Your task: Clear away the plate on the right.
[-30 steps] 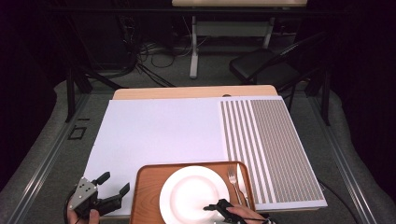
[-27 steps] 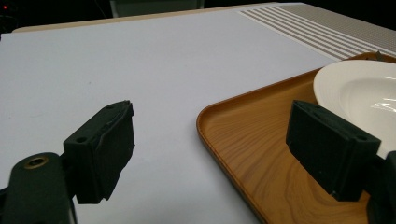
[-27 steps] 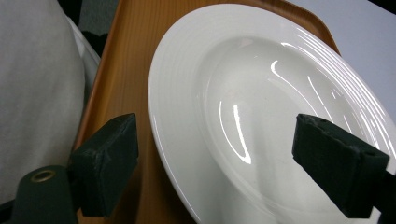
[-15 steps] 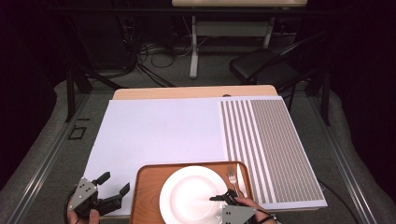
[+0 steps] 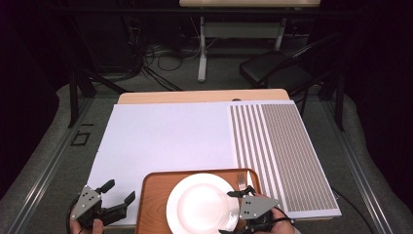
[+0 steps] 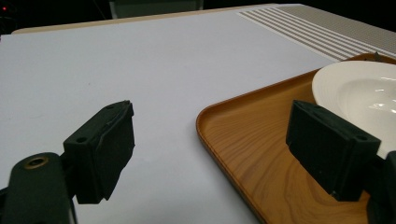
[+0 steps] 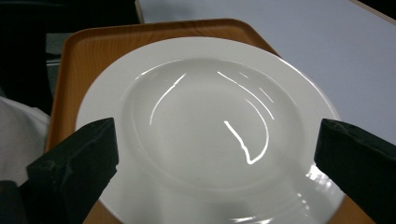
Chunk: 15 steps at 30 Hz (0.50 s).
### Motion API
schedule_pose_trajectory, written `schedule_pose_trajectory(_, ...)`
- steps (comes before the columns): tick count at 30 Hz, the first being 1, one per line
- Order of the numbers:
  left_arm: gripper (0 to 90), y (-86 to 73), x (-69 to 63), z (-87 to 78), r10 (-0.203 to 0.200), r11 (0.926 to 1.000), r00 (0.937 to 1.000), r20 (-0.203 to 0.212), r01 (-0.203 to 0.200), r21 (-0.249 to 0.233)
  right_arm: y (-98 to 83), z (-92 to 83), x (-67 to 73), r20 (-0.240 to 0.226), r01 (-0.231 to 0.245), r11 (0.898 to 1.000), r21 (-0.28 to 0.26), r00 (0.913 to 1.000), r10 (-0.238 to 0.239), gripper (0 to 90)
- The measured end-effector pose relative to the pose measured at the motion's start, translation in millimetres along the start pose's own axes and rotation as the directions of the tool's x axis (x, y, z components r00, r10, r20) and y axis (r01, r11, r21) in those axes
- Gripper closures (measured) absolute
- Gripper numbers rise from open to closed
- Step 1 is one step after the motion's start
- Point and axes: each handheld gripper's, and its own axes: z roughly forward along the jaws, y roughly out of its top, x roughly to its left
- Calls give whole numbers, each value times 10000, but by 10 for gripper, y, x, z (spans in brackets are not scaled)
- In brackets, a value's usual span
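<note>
1. Two jaws of my right gripper (image 5: 229, 212) stood spread wide at the lower middle of the high view. They had just been opening, and nothing was pinched between them. In the right gripper view the white plate (image 5: 199, 207) lay beyond and below the jaw tips.
2. The plate sat on the wooden tray (image 5: 151, 195) at the bottom centre of the high view, with a fork (image 5: 241, 180) on the tray just beside its upper-right edge.
3. I judged the step in hand to be a grip on the plate's rim. To do it well, I needed to bring one jaw over the rim and the other under it. Straddling the whole dish would not have worked.
4. The rim looked smooth and glossy, so I reckoned a shallow pinch could slip. A deeper bite with the pads flat on the rim seemed safer.
5. I had to approach from the right side of the plate and stay below the fork, so that it wasn't nudged.
6. My left gripper (image 5: 120, 190) rested at the lower left, jaws apart and holding nothing, just beside the tray's left edge. From there it could steady the tray if the plate dragged it.
7. The white mat (image 5: 165, 136) above the tray lay bare, which seemed a fair place to set the plate down.
</note>
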Motion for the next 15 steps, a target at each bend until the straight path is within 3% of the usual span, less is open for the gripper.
schedule_pose_trajectory(8, 155, -1, 3, -3, -16, 10000, 10000, -16, 16, -20, -26, -127, -215, 929, -754, 9971, -118, 9928, 762, 0)
schedule_pose_trajectory(15, 155, -1, 5, -10, -28, 10000, 10000, -47, 28, -28, -55, -282, -411, 1874, -1395, 9897, -336, 9718, 1433, 0)
